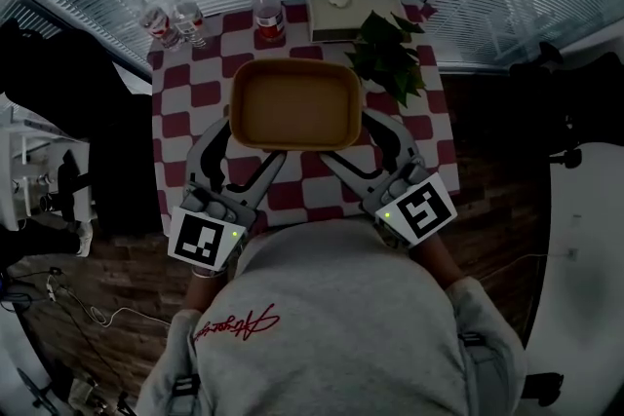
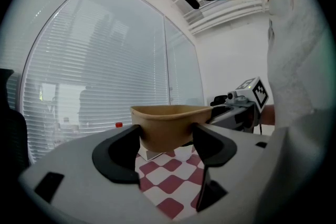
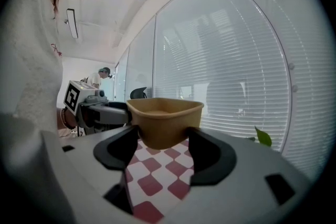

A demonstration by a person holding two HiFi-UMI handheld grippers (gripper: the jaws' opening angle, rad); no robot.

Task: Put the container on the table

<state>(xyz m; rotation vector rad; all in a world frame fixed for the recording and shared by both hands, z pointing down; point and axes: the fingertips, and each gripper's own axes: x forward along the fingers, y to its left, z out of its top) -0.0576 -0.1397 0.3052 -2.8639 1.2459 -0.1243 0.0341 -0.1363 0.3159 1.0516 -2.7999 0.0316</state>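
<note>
A tan, empty, rectangular container (image 1: 295, 104) hangs above the red-and-white checked table (image 1: 185, 102), carried between both grippers. My left gripper (image 1: 239, 146) is shut on its near left corner. My right gripper (image 1: 363, 143) is shut on its near right corner. In the left gripper view the container (image 2: 168, 123) sits between the black jaws of the left gripper (image 2: 165, 147), clear of the tabletop. In the right gripper view the container (image 3: 165, 118) sits the same way in the right gripper (image 3: 164, 147).
At the table's far edge stand a red-capped bottle (image 1: 268, 10), two clear bottles (image 1: 175, 19), a white box (image 1: 351, 12) and a leafy plant (image 1: 390, 54). Window blinds run behind the table. Dark floor lies on both sides.
</note>
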